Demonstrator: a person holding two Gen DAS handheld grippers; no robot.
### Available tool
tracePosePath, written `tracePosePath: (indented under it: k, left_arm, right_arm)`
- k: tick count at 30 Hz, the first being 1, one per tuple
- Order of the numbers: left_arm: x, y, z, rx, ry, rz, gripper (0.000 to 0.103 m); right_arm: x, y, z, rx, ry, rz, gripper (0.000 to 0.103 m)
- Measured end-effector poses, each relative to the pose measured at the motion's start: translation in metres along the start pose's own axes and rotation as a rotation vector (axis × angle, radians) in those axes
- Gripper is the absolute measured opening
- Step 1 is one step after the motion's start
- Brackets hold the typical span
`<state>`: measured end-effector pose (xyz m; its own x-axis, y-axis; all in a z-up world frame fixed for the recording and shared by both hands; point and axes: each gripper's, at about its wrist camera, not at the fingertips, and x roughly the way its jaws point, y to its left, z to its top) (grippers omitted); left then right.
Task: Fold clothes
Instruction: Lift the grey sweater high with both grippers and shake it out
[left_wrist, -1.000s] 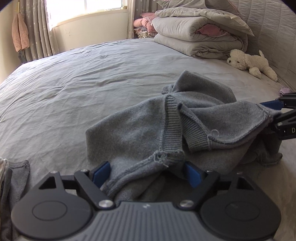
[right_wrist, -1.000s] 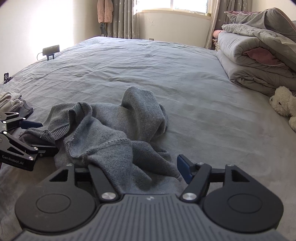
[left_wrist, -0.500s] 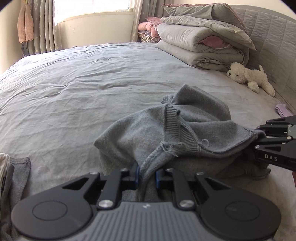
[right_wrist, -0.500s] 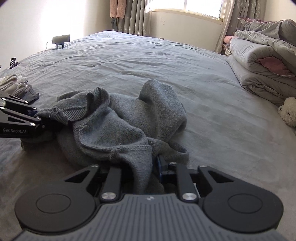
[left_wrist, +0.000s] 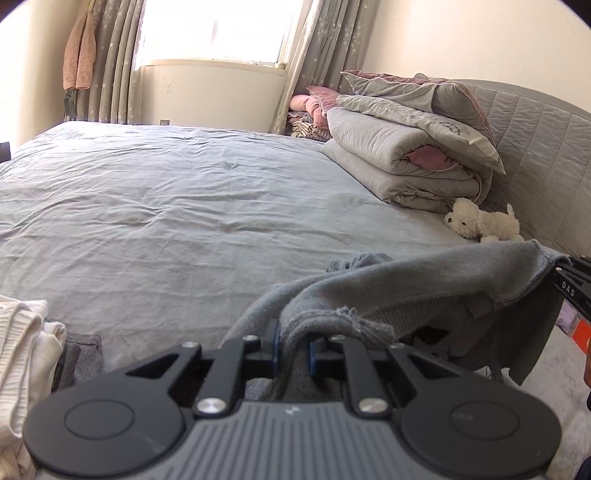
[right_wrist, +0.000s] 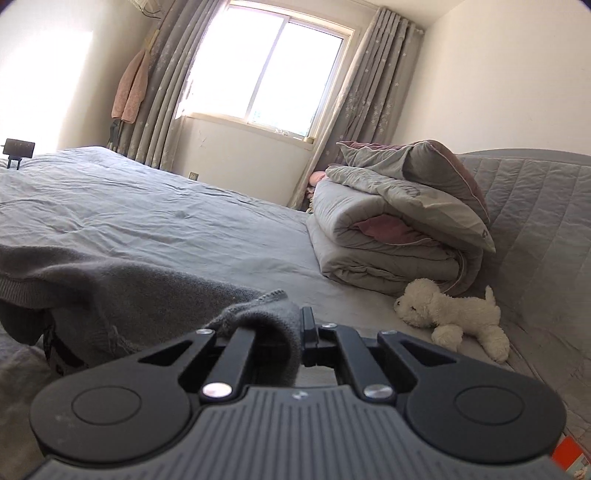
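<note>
Both fisheye wrist views sat low and close behind their own black tongs, facing across the wide grey-sheeted bed (left_wrist: 177, 206) toward the curtained window (right_wrist: 266, 74), sharing the folded grey quilts (right_wrist: 388, 229) and white plush dog (left_wrist: 480, 223).

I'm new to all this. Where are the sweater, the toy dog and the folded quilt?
sweater (left_wrist: 424, 291), left wrist view, its stretched upper panel
toy dog (right_wrist: 454, 314), right wrist view, its body
quilt (right_wrist: 369, 229), right wrist view, its rolled front

Two matching hand-held grippers, black over grey.
Left hand-held gripper (left_wrist: 293, 349): ribbed grey housing, black round-lobed linkage arms, silver screws, blue pads. Right hand-held gripper (right_wrist: 284, 334): same build; white "DAS" lettering on its side.
</note>
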<state>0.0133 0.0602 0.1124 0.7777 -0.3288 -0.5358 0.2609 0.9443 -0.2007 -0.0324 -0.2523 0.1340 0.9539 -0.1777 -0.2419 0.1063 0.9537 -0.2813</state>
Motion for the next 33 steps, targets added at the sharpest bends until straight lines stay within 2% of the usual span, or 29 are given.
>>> tracePosePath:
  k: [4,10,13,18,21,24,27,29,33]
  left_arm:
    - [-0.014,-0.007,-0.002,0.022,-0.050,-0.023,0.014]
    - [-0.043,-0.010,0.004,0.022,-0.185,-0.051,0.014]
    - [-0.058,-0.006,0.009,-0.006,-0.245,-0.066,0.014]
    - [-0.087,-0.011,0.024,-0.015,-0.307,-0.064,0.014]
    - [-0.116,-0.020,0.038,-0.018,-0.368,-0.094,0.014]
    - [-0.144,-0.031,0.054,0.013,-0.415,-0.087,0.014]
    - [-0.174,-0.033,0.079,-0.014,-0.455,-0.142,0.014]
    - [-0.192,-0.037,0.096,0.005,-0.490,-0.157,0.014]
    - [-0.229,-0.045,0.124,0.052,-0.564,-0.214,0.014]
  right_arm:
    - [-0.025,-0.012,0.007,0.071,-0.108,-0.043,0.002]
    - [-0.067,-0.005,0.017,0.003,-0.345,-0.162,0.002]
    - [-0.075,-0.011,0.023,0.031,-0.388,-0.172,0.002]
    - [-0.087,-0.027,0.035,0.084,-0.407,-0.176,0.002]
    - [-0.100,-0.028,0.054,0.059,-0.476,-0.198,0.002]
    - [-0.112,-0.030,0.074,0.031,-0.547,-0.221,0.002]
    - [-0.125,-0.031,0.093,0.003,-0.618,-0.244,0.002]
    - [-0.133,-0.031,0.106,-0.016,-0.665,-0.259,0.002]
    - [-0.144,-0.058,0.135,0.053,-0.736,-0.281,0.002]
